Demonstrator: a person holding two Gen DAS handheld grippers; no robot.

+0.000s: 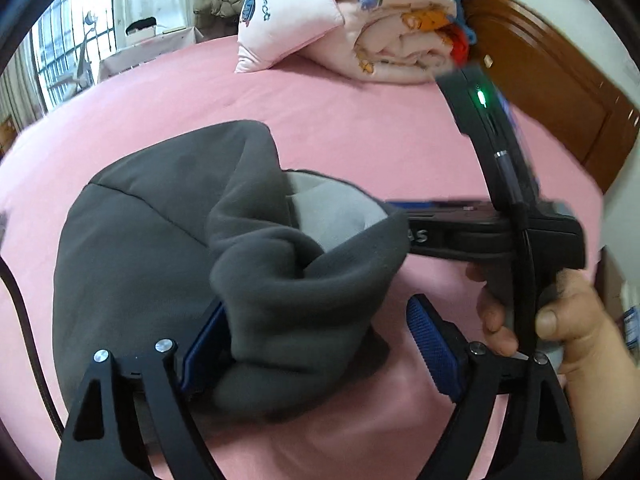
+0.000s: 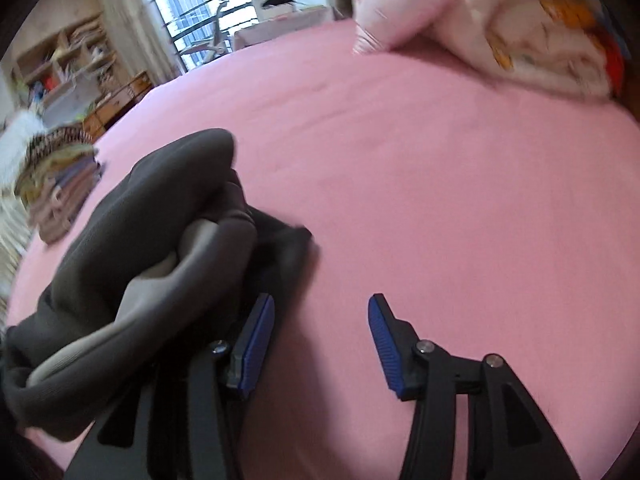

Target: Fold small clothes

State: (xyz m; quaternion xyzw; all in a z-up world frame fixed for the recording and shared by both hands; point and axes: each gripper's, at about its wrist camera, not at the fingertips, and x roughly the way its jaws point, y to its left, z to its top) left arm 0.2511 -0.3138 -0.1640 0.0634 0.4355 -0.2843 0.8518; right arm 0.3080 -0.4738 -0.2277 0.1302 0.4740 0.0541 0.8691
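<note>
Only left wrist view shows hand (image 1: 560,320) gripping right claw (image 2: 320,344).

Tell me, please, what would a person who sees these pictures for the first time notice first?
The eye goes first to the dark grey garment, bunched on the pink bed sheet, with its lighter grey lining showing. A fold of it lies between the open left tongs. At the head of the bed, a pink pillow leans on a rolled quilt.
</note>
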